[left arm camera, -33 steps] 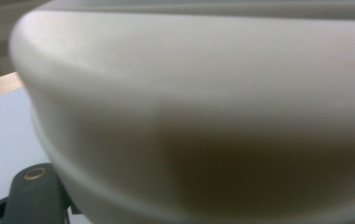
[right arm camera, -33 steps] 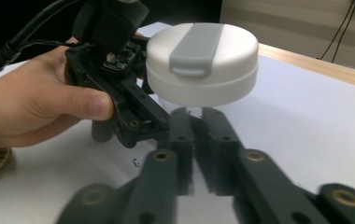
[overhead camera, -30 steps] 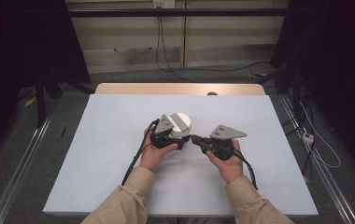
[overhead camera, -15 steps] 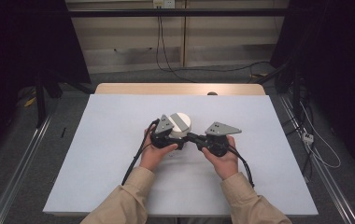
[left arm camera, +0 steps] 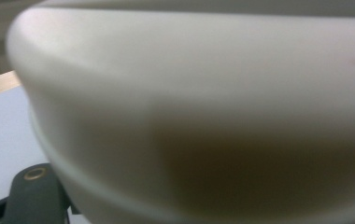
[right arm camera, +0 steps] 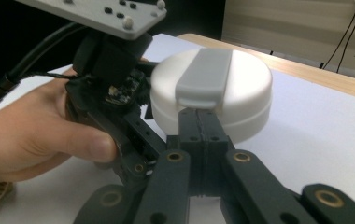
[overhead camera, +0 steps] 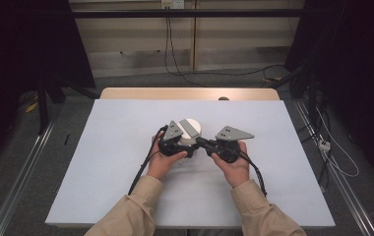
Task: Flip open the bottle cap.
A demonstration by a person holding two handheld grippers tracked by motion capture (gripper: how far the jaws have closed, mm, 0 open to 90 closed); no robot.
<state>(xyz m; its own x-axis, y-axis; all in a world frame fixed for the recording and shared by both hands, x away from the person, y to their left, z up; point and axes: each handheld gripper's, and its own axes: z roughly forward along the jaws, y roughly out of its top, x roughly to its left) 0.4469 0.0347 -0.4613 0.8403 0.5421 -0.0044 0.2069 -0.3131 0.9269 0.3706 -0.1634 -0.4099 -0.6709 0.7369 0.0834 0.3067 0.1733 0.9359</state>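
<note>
White tabletop (overhead camera: 101,162) from above carries a round white container (overhead camera: 193,129) between both grippers; left gripper view presses against its wall (left arm camera: 203,116), grip unclear; right gripper (right arm camera: 199,122) shows jaws closed together, touching its side

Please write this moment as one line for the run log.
object: round white plastic container with grey lid tab | left tongs: against its side, grip unclear | right tongs: shut, tips at tab | surface: white table

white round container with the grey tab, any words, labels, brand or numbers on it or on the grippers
None can be read.
White round container: plain lid and wall, no print seen.
Grey tab: blank.
Left gripper, right gripper: their grey plates bear holes and screws, no lettering.
</note>
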